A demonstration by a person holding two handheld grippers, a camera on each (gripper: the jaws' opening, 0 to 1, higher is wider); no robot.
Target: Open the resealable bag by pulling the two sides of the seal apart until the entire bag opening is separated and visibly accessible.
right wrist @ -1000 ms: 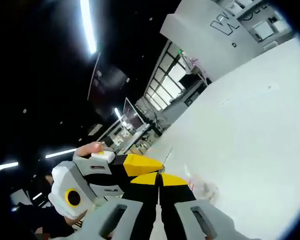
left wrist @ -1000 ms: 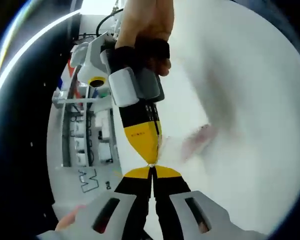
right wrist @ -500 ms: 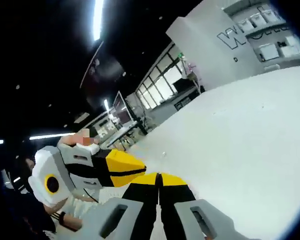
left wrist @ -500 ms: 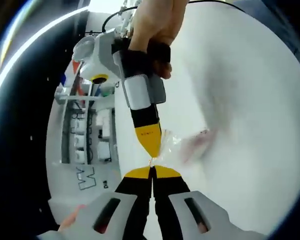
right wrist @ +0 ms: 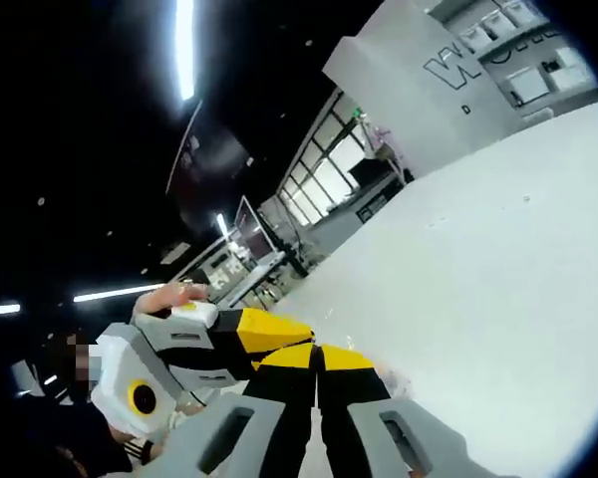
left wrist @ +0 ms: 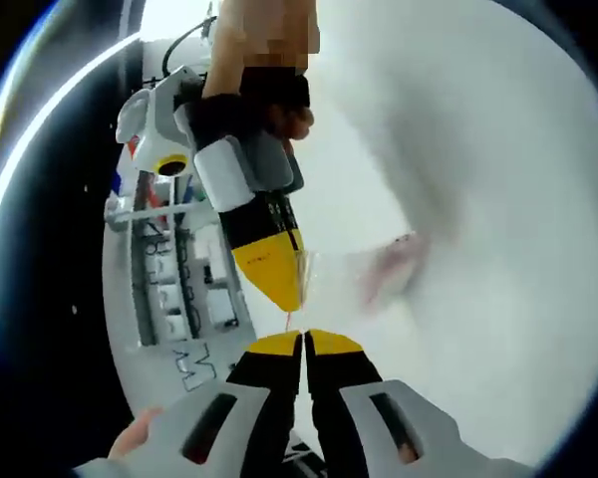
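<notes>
Above the table (left wrist: pixel 498 199), both grippers, left (left wrist: pixel 304 344) and right (left wrist: pixel 274 284), look clamped on the bag (left wrist: pixel 349 274) seal; pull them apart steadily, grips firm.

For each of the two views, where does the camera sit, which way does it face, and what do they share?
Left gripper view: rides the left tool, looking along its shut jaws at the right tool, the clear bag and the white table; a hand shows.
Right gripper view: rides the right tool, facing across the table toward a hall; the left tool enters from the left.
Shared: both tools, tips close together, and the table.
</notes>
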